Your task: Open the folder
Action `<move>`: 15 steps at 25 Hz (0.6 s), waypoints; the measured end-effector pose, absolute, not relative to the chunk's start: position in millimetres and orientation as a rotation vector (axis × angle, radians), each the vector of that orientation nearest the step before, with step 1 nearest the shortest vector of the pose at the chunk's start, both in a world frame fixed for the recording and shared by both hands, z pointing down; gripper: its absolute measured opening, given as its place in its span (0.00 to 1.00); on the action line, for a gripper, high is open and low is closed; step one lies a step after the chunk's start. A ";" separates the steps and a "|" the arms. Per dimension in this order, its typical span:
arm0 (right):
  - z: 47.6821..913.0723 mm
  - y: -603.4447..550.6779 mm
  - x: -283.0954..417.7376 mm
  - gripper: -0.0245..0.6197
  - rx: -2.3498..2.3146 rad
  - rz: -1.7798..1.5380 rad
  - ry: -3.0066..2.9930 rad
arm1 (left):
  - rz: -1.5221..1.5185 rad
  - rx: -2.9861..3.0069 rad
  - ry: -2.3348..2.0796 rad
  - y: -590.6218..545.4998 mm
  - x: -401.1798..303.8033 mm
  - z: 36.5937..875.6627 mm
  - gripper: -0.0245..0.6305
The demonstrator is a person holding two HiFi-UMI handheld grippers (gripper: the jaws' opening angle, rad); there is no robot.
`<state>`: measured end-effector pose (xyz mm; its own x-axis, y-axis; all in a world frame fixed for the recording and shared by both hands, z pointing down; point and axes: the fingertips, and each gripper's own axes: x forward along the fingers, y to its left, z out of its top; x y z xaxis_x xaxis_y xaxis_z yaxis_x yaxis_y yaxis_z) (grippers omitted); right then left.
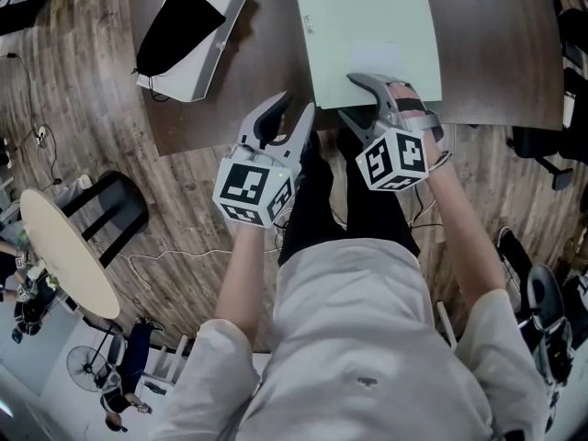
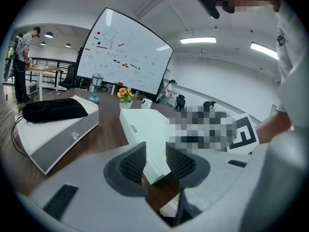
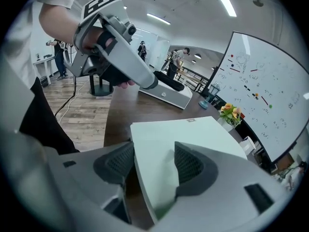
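A pale green folder (image 1: pixel 367 26) lies shut on the dark wooden table (image 1: pixel 257 72), its near edge close to the table's front edge. My right gripper (image 1: pixel 354 99) straddles that near edge: in the right gripper view the folder (image 3: pixel 183 134) runs between the jaws of the gripper (image 3: pixel 152 163), one pad over its top face, the other beside its edge, with no visible squeeze. My left gripper (image 1: pixel 294 107) hovers open at the folder's near left corner. In the left gripper view that corner of the folder (image 2: pixel 145 124) shows beyond the empty gap of the gripper (image 2: pixel 155 161).
A white case (image 1: pixel 188 39) with a black cloth on it lies on the table to the left of the folder. A whiteboard (image 2: pixel 125 52) and a small flower pot (image 2: pixel 125 94) stand at the table's far end. On the floor are cables and a small round table (image 1: pixel 64 246).
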<state>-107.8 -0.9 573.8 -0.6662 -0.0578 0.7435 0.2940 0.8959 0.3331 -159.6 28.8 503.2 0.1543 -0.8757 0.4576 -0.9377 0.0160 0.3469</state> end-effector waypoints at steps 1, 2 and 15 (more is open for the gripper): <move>574.0 -0.8 -107.7 0.45 -0.166 -0.539 -2.242 | 0.139 1.860 -1.723 28.6 -159.5 503.8 0.21; 573.9 -0.8 -107.5 0.45 -0.164 -0.526 -2.246 | 0.140 1.860 -1.721 28.5 -159.3 504.2 0.21; 564.2 -0.6 -109.8 0.39 -0.182 -0.355 -2.304 | 0.151 1.849 -1.711 29.7 -160.9 509.6 0.21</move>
<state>-109.8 -0.6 564.2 -0.6839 0.0203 0.7293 0.2391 0.9507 0.1977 -160.9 29.7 509.6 0.1592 -0.8669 0.4724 -0.9363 0.0191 0.3507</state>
